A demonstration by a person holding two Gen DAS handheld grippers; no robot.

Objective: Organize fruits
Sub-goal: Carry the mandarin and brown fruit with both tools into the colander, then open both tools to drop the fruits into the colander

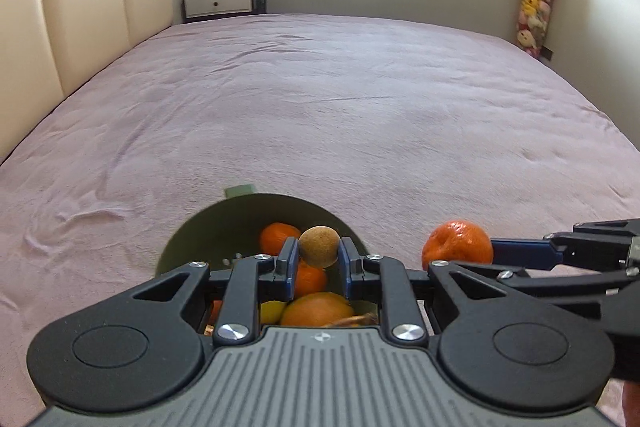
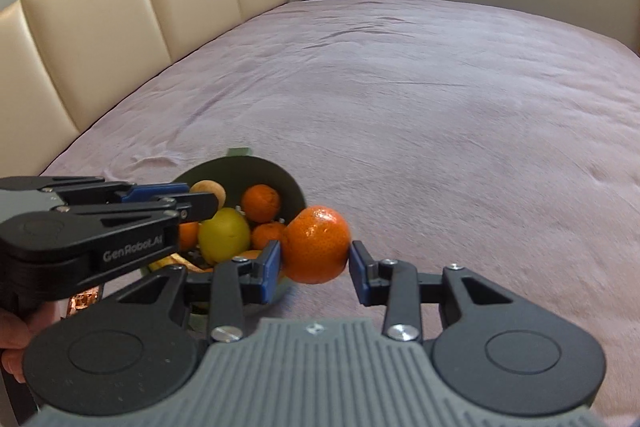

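A dark green bowl (image 1: 240,223) (image 2: 256,171) of fruit rests on the bed, holding several oranges (image 2: 261,203) and a yellow-green fruit (image 2: 224,235). My left gripper (image 1: 319,251) is shut on a small round brown fruit (image 1: 319,246) (image 2: 210,189), held above the bowl. My right gripper (image 2: 314,259) is shut on an orange tangerine (image 2: 316,245) (image 1: 458,242), held just right of the bowl's rim. In the right wrist view the left gripper reaches in from the left over the bowl. A hand (image 2: 16,343) shows at the lower left edge.
The pink bedspread (image 1: 340,107) stretches wide ahead and to the right. A cream padded headboard (image 1: 80,19) lines the left side. A white nightstand (image 1: 222,1) stands by the far wall under a window, and stuffed toys (image 1: 534,3) hang at the far right.
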